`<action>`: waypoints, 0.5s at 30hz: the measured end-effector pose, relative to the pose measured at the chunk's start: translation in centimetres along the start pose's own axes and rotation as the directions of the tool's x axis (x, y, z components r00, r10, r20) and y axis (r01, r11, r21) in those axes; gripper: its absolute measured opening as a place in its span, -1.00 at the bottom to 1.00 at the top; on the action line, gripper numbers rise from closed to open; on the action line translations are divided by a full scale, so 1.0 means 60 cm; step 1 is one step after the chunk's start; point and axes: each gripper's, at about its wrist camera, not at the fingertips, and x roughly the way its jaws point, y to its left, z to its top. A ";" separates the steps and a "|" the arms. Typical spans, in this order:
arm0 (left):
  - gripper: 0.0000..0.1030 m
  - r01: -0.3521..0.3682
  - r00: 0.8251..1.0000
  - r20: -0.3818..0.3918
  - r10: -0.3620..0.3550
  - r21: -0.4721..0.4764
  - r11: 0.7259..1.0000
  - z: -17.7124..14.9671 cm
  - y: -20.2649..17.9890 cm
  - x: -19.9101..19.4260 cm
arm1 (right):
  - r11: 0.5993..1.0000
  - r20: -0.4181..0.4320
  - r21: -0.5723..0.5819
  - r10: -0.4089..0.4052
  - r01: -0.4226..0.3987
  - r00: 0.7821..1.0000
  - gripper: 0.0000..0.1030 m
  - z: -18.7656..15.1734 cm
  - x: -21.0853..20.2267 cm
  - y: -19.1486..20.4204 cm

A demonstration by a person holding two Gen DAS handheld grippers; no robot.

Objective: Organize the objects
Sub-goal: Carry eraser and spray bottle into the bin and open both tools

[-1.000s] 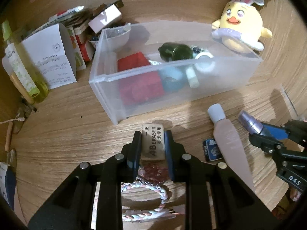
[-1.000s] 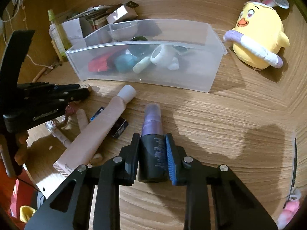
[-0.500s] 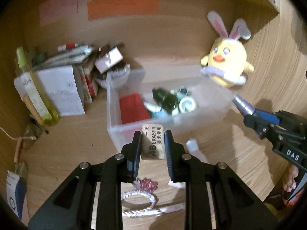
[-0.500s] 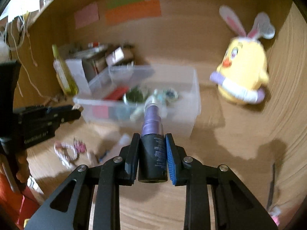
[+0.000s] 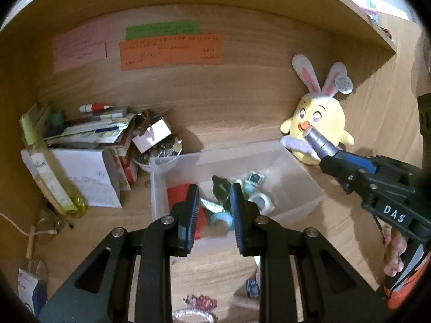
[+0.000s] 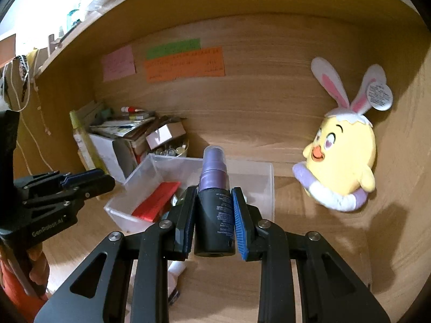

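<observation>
- Wood-panelled table (image 5: 269,263) carried a clear bin (image 5: 301,183) at centre frame.
- Right gripper (image 6: 214,215) fingers clamped the spray bottle (image 6: 214,210), above the bin.
- Left gripper (image 5: 212,212) fingers stood narrow, empty.
- Best release low, over a gap.

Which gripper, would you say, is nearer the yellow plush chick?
Right gripper: holding a purple spray bottle beside the yellow plush chick; left gripper hovers farther off, over the clear bin.

My left gripper (image 5: 212,204): jaws slightly apart, empty. Right gripper (image 6: 214,207): clamped on bottle (image 6: 214,223). Both angled down.
</observation>
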 end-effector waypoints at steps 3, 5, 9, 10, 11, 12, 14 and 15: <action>-0.55 0.003 1.000 -0.011 -0.003 -0.007 1.000 0.010 0.002 0.017 | 1.000 -0.016 -0.006 -0.009 0.009 1.000 -0.54 0.009 0.021 0.000; -0.55 0.004 1.000 -0.024 -0.004 -0.008 1.000 0.015 0.002 0.031 | 1.000 -0.033 -0.008 -0.016 0.016 0.999 -0.54 0.013 0.039 -0.001; -0.55 -0.005 0.998 -0.065 0.004 -0.015 1.000 0.016 0.010 0.063 | 1.000 -0.082 -0.004 -0.024 0.023 0.996 -0.55 0.014 0.080 -0.009; -0.55 -0.005 0.997 -0.072 0.004 -0.019 1.000 0.015 0.013 0.068 | 1.000 -0.098 0.000 -0.023 0.023 0.995 -0.55 0.013 0.091 -0.012; -0.55 -0.004 0.997 -0.082 0.003 -0.022 1.000 0.014 0.017 0.075 | 1.000 -0.118 0.003 -0.021 0.022 0.993 -0.55 0.011 0.104 -0.016; -0.55 -0.002 0.996 -0.093 0.000 -0.024 1.000 0.011 0.021 0.081 | 1.000 -0.133 0.006 -0.021 0.022 0.991 -0.55 0.010 0.114 -0.018; -0.55 -0.004 0.993 -0.114 0.000 -0.034 0.999 0.006 0.031 0.092 | 1.000 -0.171 0.008 -0.022 0.024 0.985 -0.55 0.005 0.138 -0.025; -0.55 -0.004 0.992 -0.126 -0.001 -0.038 0.999 0.002 0.036 0.096 | 1.000 -0.183 0.008 -0.025 0.027 0.983 -0.55 0.003 0.146 -0.028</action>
